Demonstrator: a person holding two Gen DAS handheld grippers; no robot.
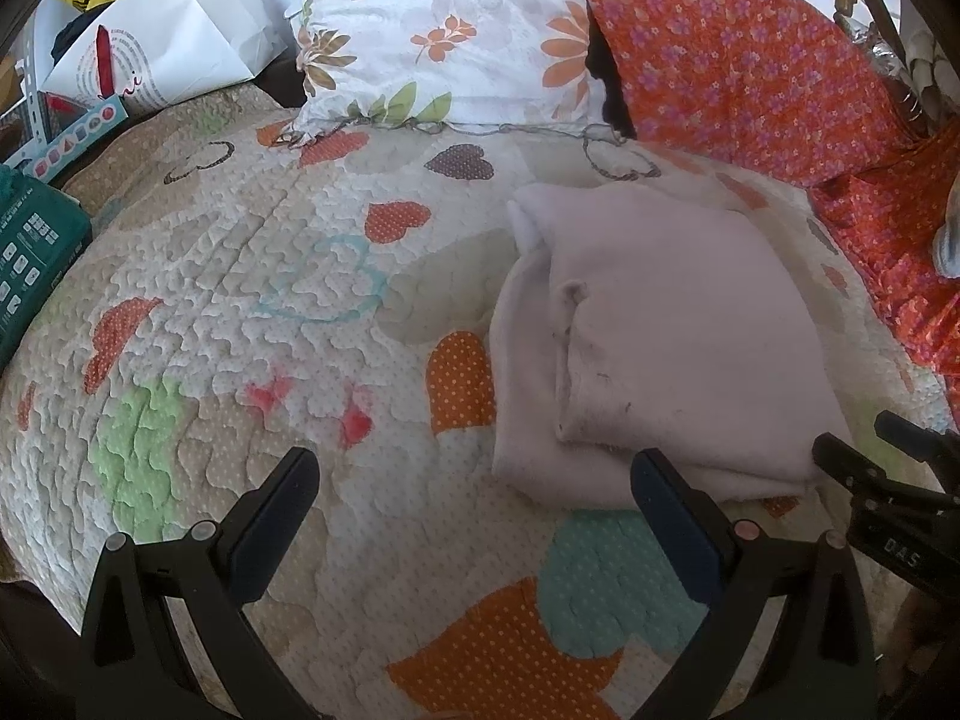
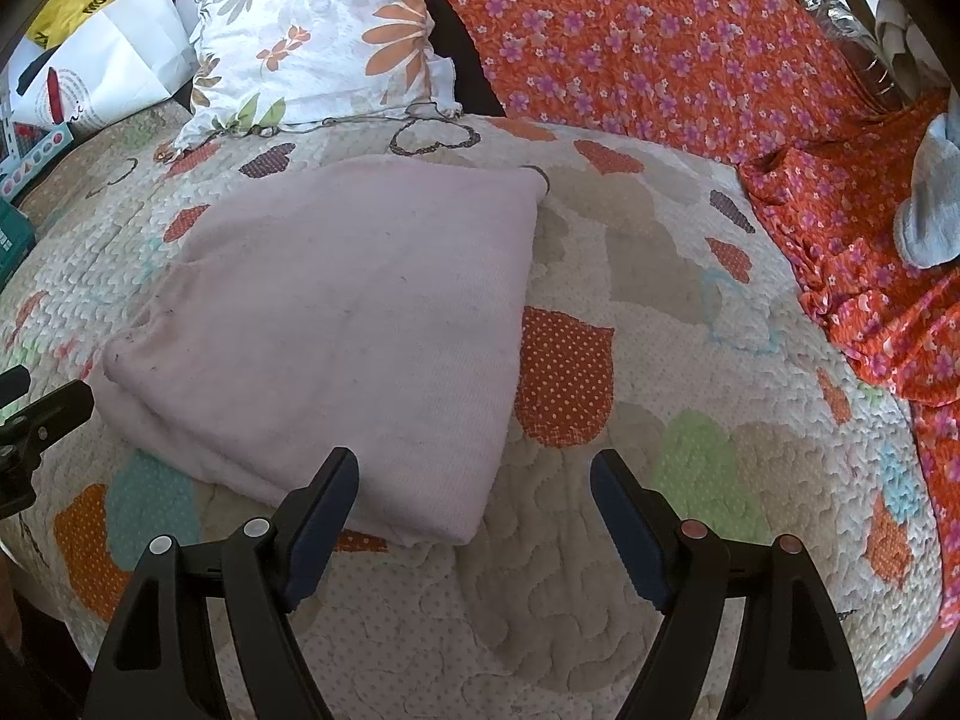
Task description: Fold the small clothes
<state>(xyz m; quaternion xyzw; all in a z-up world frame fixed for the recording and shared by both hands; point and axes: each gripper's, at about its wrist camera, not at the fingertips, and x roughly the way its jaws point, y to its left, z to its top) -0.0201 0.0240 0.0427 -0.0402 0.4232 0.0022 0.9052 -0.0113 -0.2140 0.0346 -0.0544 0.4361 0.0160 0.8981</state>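
- The pale pink garment (image 1: 672, 348) lies folded into a thick rectangle on the heart-patterned quilt (image 1: 240, 276), right of centre in the left wrist view and left of centre in the right wrist view (image 2: 354, 324).
- The left gripper (image 1: 474, 474) fills the bottom of its frame with its fingers spread wide and nothing between them; its right finger (image 1: 672, 498) overlaps the garment's near edge.
- The right gripper (image 2: 474, 480) is likewise wide open and empty, its left finger (image 2: 324, 492) over the garment's near corner.
- A floral pillow (image 1: 444, 30) stands at top centre.
- An orange flowered cloth (image 2: 690, 42) drapes the upper right.
- A white paper bag (image 1: 174, 30) sits upper left.
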